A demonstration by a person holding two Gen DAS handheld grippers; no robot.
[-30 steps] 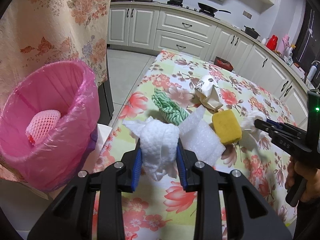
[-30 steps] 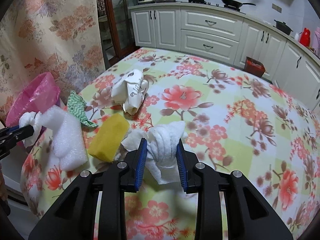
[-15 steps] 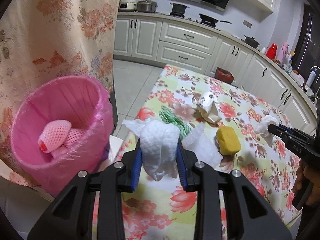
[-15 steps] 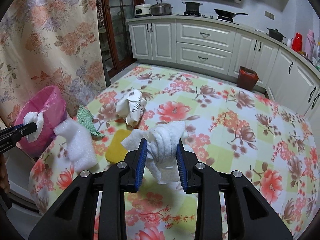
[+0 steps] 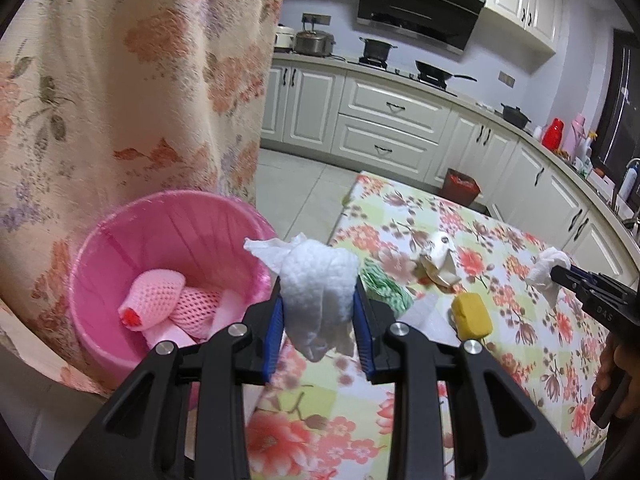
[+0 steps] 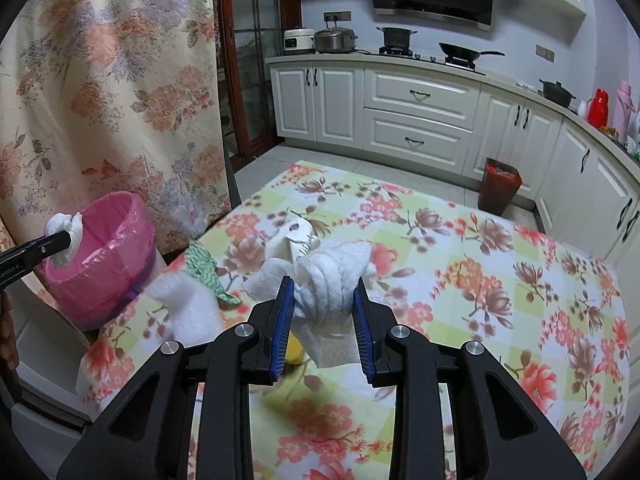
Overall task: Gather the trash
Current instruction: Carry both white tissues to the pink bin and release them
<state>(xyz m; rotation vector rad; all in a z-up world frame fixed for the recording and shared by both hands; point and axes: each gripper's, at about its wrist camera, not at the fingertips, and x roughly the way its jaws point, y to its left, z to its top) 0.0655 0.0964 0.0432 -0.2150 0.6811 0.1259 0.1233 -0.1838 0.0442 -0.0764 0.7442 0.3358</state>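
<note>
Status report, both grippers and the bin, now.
Left gripper shut on crumpled white tissue wad. Right gripper likewise, second wad. Pink lined trash bin part full. Path clear.

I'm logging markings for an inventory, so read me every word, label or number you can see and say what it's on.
"DAS": on the side of the right tongs, as best it reads.
Lettering on the left tongs: cut off at the picture's edge, unreadable.
Dark print on the crumpled paper bag: too blurred to read.
Nothing else is legible.

Two crumpled white tissue wads [image 5: 318,292] [image 6: 326,284], each clamped aloft.
</note>
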